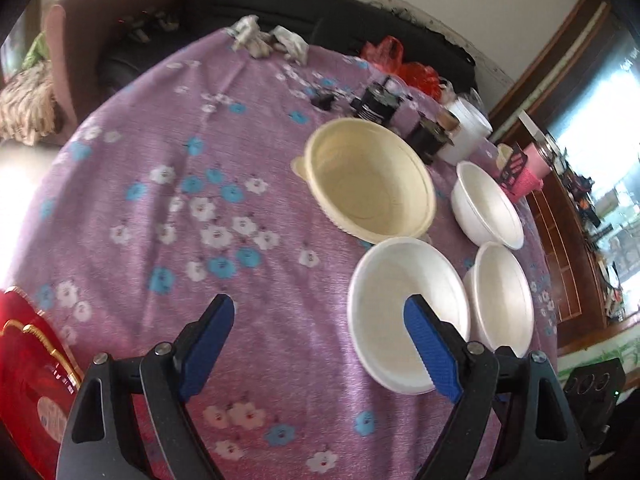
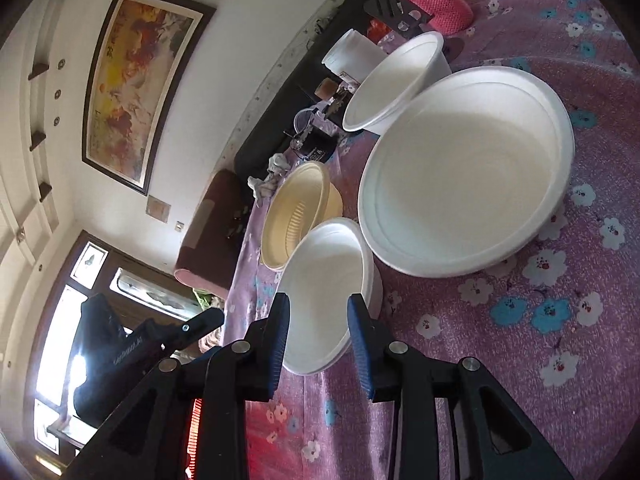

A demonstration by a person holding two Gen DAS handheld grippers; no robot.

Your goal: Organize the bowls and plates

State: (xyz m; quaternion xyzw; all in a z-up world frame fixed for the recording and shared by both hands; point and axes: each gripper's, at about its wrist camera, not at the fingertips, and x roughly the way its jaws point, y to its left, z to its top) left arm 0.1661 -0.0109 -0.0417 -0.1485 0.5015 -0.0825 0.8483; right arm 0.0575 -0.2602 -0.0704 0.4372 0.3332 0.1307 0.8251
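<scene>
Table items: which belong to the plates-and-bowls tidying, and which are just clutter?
Job:
cream bowl
near white bowl
right white bowl
far white bowl

Clutter:
pink cup
red bag
crumpled cloths
white tub

Both claws look alike: the left gripper (image 1: 320,316) and right gripper (image 2: 319,312) carry ribbed blue pads (image 1: 430,350) at the tips, with glossy black triangular-cutout arms behind, pinned by round silver screws (image 2: 241,347).
</scene>
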